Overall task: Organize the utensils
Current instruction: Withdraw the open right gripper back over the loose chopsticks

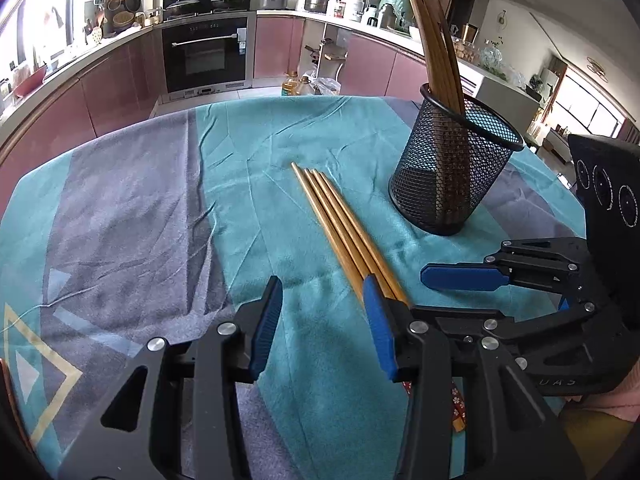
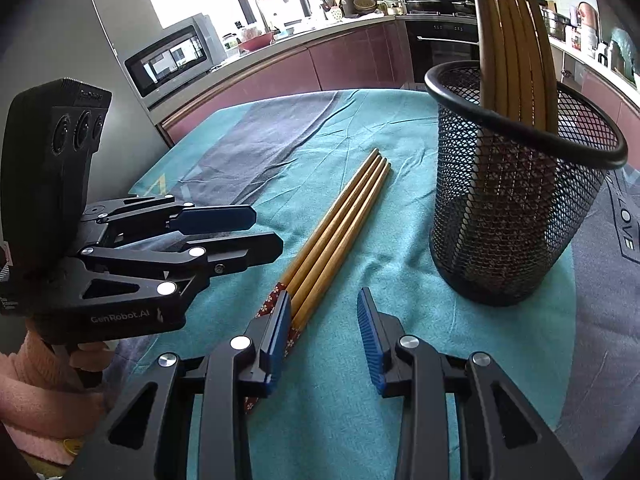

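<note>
Chopsticks, four loose wooden ones (image 1: 344, 236), lie between my tools on teal-cloth desk (image 1: 256, 152), long axis running away toward black mesh cup (image 1: 452, 168). Left tool (image 1: 326, 332) released, left of handles; right tool (image 2: 324, 340) released, right of them, nearer cup.

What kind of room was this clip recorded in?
Most likely a home kitchen. A built-in oven sits under a stove with lidded pots, a microwave stands on the counter, and the work happens on a cloth-covered table holding chopsticks and a mesh holder.
</note>
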`<state>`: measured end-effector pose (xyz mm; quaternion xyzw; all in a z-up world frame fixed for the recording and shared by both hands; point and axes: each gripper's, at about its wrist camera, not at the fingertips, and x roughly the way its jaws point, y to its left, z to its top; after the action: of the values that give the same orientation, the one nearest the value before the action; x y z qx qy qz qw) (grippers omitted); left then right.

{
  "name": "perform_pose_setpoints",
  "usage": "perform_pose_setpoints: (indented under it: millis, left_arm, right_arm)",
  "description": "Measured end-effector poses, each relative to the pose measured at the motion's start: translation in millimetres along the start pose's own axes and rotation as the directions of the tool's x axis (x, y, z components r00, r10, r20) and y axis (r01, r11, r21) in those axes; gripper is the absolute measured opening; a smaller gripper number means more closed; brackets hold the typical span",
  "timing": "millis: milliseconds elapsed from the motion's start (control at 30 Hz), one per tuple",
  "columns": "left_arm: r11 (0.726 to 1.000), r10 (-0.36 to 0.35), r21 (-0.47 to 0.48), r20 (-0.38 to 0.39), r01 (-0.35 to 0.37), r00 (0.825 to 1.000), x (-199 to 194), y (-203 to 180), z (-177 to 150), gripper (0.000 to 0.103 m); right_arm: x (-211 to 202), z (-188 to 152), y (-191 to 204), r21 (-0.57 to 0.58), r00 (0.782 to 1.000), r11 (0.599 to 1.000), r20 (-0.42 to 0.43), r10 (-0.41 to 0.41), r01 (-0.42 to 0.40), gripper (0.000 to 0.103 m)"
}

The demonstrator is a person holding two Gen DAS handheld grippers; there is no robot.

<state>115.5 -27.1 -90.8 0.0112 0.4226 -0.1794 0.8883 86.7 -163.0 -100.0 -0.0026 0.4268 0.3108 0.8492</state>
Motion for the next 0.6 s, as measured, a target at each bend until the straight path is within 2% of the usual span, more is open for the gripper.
perform_pose_setpoints:
  millis: [600]
  left_arm:
    - [0.999, 0.008, 0.033, -0.037, -0.006, 0.999, 22, -8, 9, 0.042]
  right_arm:
    - [-2, 0, -3, -0.019, 0.999, 0.999, -0.023, -0.049, 0.048, 0.027]
